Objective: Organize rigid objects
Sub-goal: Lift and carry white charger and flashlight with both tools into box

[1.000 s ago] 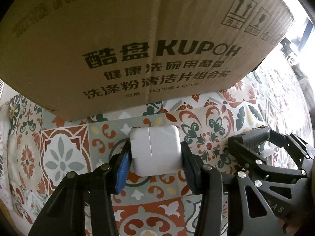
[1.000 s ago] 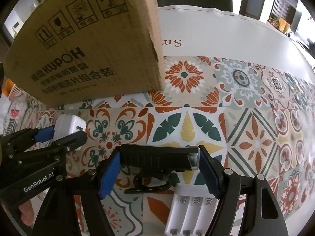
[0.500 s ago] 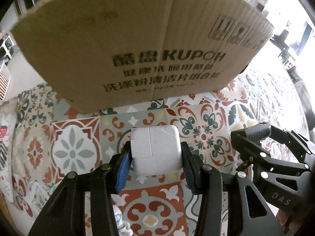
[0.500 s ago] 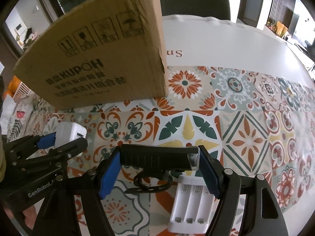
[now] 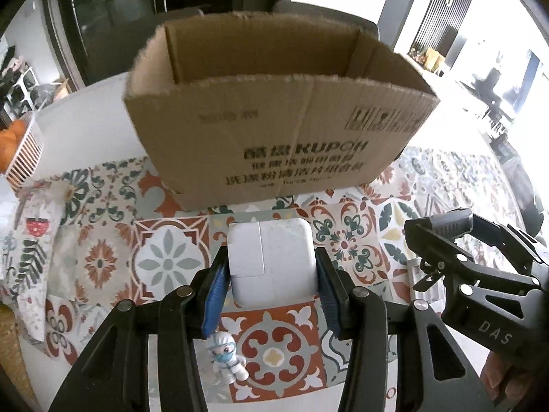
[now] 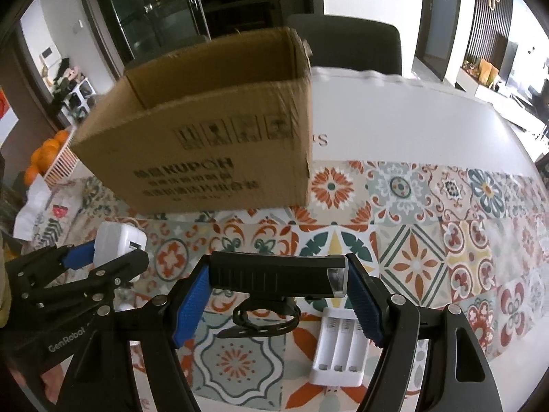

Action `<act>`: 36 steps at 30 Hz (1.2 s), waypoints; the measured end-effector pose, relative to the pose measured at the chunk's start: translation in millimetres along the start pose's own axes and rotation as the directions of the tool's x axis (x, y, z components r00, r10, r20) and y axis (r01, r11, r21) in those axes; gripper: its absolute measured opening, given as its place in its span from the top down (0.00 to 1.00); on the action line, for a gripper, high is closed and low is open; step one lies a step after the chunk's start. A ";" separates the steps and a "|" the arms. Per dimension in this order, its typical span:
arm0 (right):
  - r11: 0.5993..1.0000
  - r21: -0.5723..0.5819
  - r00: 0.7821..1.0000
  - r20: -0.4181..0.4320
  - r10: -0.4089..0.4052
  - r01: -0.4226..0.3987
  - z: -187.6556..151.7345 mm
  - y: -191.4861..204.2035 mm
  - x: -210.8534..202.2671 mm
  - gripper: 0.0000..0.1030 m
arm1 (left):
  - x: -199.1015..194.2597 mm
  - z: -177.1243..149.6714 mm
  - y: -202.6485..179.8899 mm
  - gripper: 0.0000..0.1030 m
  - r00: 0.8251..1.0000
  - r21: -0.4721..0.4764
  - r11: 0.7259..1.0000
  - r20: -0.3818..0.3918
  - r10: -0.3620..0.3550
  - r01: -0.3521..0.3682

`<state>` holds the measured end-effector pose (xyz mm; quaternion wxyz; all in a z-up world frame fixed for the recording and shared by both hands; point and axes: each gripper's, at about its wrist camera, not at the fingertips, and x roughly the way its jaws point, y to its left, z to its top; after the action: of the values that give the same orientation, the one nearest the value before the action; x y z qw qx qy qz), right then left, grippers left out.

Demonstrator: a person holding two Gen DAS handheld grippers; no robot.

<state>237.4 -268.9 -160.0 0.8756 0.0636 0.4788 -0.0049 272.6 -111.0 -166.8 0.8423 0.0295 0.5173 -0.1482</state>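
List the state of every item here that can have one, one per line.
Cardboard box: upright, top open, inside floor hidden.
White charger: clamped in left gripper, off the table.
Black bike light: clamped in right gripper, strap hanging below.
Battery holder: lying on the table, slots empty.
Toy figure: standing upright on the table.

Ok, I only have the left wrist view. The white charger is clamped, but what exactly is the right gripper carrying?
Observer: The right gripper is shut on a black bike light. It is held crosswise, with the lens end at the right-hand pad and the strap mount hanging below.
Operator: Anything on the cloth beneath it?
Observer: Yes, a white three-slot battery holder lies flat there. It has no cells in it, and its USB plug points toward the camera.
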 end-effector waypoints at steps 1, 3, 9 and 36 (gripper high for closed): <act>1.000 -0.001 1.000 0.011 0.003 -0.003 1.1 1.7 -5.8 0.27 | -4.5 0.9 4.0 0.54 1.000 -0.001 1.000 0.006 0.000 0.000; 1.000 -0.002 1.000 0.027 0.007 -0.006 3.6 4.6 -14.4 0.27 | -16.0 0.3 7.8 0.54 1.000 -0.006 1.000 0.021 -0.003 0.003; 1.000 -0.021 0.997 0.079 0.010 -0.009 8.2 12.8 -34.4 0.27 | -41.9 -3.3 12.6 0.54 0.998 -0.017 1.000 0.061 -0.002 0.003; 0.998 -0.064 0.964 0.265 0.033 -0.017 38.2 38.3 -112.4 0.27 | -134.5 21.2 16.6 0.54 0.965 -0.006 1.000 0.262 0.019 -0.018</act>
<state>211.3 -241.1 -41.3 0.9334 0.0415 0.3563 0.0124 238.8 -70.0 -40.3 0.9046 0.0128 0.4016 -0.1422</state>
